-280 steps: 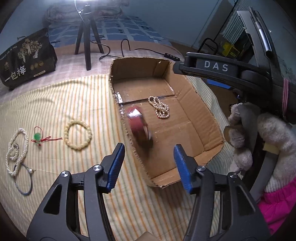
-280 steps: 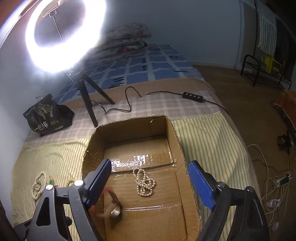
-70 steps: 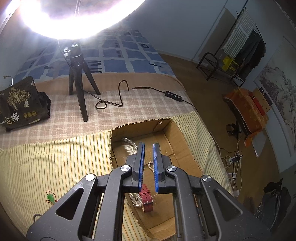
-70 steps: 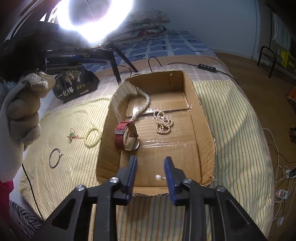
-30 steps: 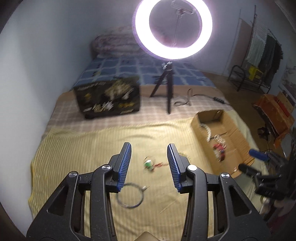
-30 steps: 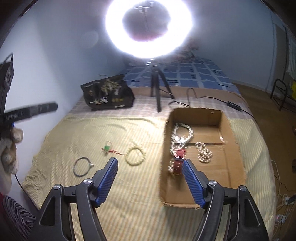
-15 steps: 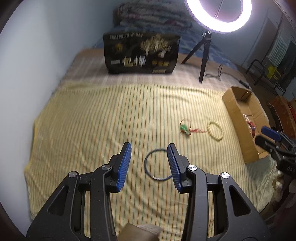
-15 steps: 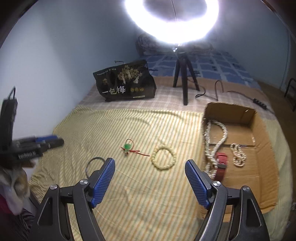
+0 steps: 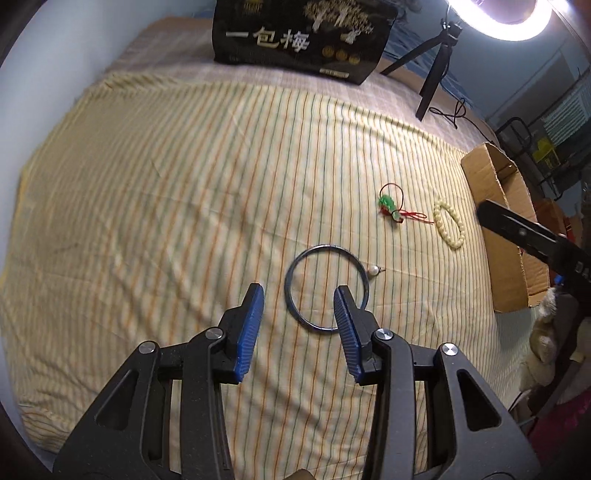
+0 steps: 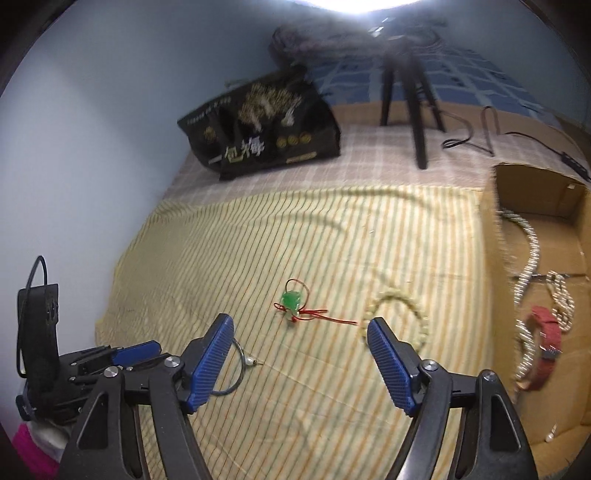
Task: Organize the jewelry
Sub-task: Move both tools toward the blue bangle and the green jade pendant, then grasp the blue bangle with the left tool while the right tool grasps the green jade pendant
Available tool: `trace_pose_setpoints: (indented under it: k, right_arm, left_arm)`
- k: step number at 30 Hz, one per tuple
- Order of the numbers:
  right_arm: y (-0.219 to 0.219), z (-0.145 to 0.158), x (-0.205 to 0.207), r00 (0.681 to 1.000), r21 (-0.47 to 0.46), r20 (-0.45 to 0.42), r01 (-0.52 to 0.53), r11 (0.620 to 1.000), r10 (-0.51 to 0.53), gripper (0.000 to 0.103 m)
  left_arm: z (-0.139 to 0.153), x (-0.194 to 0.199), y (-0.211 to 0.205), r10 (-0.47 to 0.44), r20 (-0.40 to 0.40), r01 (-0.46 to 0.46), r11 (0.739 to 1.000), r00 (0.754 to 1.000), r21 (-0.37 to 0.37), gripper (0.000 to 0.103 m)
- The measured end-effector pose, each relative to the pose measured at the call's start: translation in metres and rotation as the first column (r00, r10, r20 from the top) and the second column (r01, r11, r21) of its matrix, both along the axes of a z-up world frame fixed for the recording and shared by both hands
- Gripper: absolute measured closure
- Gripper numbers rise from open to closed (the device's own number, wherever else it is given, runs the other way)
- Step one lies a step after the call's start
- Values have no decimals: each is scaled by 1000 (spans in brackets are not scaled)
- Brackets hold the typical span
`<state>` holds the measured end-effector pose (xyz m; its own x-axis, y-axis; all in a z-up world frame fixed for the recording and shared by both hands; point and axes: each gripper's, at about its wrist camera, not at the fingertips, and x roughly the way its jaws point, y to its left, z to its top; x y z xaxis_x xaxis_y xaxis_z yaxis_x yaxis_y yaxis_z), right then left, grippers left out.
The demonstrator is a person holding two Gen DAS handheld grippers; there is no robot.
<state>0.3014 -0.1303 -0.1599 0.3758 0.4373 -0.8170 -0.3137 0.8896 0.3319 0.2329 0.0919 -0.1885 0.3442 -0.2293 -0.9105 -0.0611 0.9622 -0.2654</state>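
A dark metal bangle (image 9: 327,288) with a pearl (image 9: 373,271) lies on the striped yellow cloth (image 9: 166,184). My left gripper (image 9: 299,314) is open, low over it, its right finger over the bangle's near rim. A green charm on red cord (image 9: 391,208) and a cream bead bracelet (image 9: 448,228) lie further right. My right gripper (image 10: 301,345) is open and empty above the cloth, with the charm (image 10: 293,301) and bead bracelet (image 10: 400,314) just beyond it. The cardboard box (image 10: 495,258) holds a rope necklace (image 10: 528,258), a red watch (image 10: 546,338) and pearls (image 10: 561,295).
A black printed bag (image 9: 299,33) stands at the back of the bed. A ring light tripod (image 10: 413,92) and its cable (image 10: 480,133) stand behind the box. The wall runs along the left. The left gripper's body shows at the right wrist view's lower left (image 10: 122,356).
My left gripper has swung away from the box to the left part of the cloth and come down over the bangle. My right gripper has followed leftward and lowered toward the charm and bracelet.
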Motion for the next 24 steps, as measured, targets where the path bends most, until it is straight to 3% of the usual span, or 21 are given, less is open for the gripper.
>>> trace_pose_setpoints:
  k: [3, 12, 24]
  right_arm:
    - [10, -10, 6, 1000, -13, -21, -10, 1000, 10, 35]
    - [38, -34, 21, 997, -5, -70, -22, 1000, 22, 48]
    - [54, -57, 31, 996, -80, -81, -35, 996, 29, 55]
  left_arm:
    - [-9, 3, 2, 7, -24, -7, 1000, 1000, -10, 71]
    - [-29, 10, 9, 31, -65, -33, 999, 997, -24, 71]
    - [-42, 18, 6, 33, -82, -34, 999, 996, -16, 72]
